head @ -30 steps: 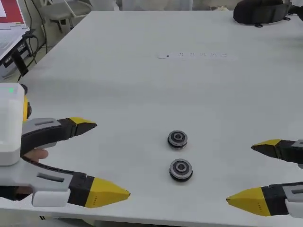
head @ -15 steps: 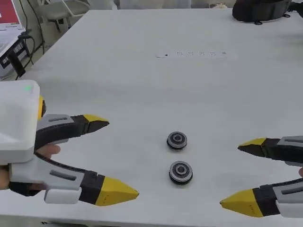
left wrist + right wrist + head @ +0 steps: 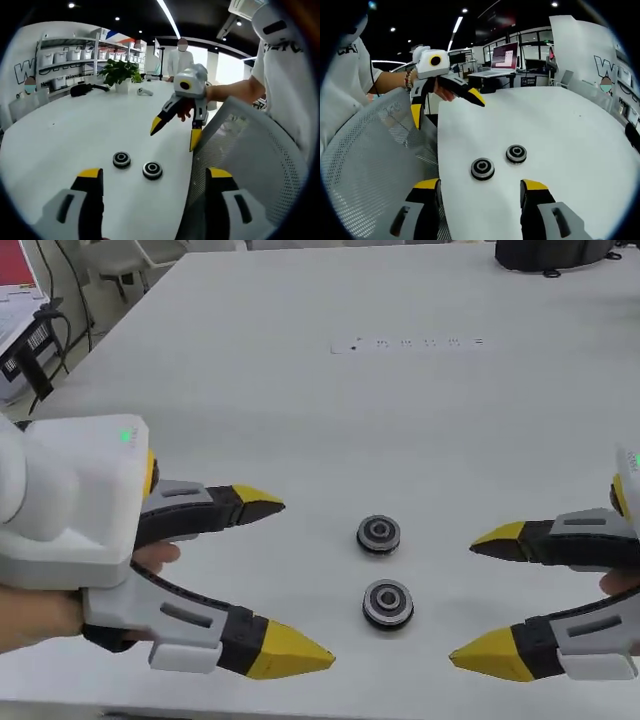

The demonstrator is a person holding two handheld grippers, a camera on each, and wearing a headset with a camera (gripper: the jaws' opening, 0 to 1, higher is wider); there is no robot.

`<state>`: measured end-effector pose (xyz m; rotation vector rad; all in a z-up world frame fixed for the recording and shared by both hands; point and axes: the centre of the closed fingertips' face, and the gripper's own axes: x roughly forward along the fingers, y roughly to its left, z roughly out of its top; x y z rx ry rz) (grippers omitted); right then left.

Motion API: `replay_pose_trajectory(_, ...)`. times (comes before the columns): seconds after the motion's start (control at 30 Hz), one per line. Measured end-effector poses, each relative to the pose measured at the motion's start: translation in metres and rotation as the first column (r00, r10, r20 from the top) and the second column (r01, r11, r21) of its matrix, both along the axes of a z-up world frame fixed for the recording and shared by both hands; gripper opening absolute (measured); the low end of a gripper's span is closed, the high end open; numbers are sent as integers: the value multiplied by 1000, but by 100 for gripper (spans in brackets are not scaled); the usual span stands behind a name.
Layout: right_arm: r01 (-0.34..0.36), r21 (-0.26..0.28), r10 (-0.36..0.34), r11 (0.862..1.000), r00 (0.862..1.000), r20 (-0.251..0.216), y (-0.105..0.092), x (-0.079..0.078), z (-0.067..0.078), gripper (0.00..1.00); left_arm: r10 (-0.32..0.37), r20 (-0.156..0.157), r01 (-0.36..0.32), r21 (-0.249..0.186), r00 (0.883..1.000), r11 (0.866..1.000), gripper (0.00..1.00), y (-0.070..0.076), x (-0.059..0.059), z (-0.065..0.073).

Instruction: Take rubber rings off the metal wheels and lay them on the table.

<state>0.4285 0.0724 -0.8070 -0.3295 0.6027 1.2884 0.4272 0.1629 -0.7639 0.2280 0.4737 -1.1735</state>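
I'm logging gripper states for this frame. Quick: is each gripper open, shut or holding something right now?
Left gripper: open, jaws wide apart, holding nothing.
Right gripper: open, jaws wide apart, holding nothing.

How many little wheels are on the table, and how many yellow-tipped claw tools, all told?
Metal wheels: 2, the far wheel and the near wheel
Grippers: 2, the left gripper and the right gripper, both open
Total: 4

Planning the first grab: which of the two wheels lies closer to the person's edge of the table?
The nearer wheel, lower in the head view, by the front edge of the table; the farther wheel sits deeper in.
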Motion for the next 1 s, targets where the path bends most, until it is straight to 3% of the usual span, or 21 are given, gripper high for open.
replay_pose_trajectory(0.1,-21,13,21,1000,1000,0,6,1,-1,61,-14,-3,14,-14,1000,1000,80,-4,-1,2)
replay_pose_trajectory(0.53,-65,14,65,998,998,12,14,4,-9,54,22,17,-21,-15,1000,1000,76,-6,11,4)
replay_pose_trajectory(0.67,-65,29,65,997,998,9,17,6,-9,51,22,43,-22,3,999,1000,74,-5,15,4)
replay_pose_trajectory(1.0,-69,39,67,997,997,27,21,10,-10,45,41,65,-40,-16,997,999,67,-8,23,5)
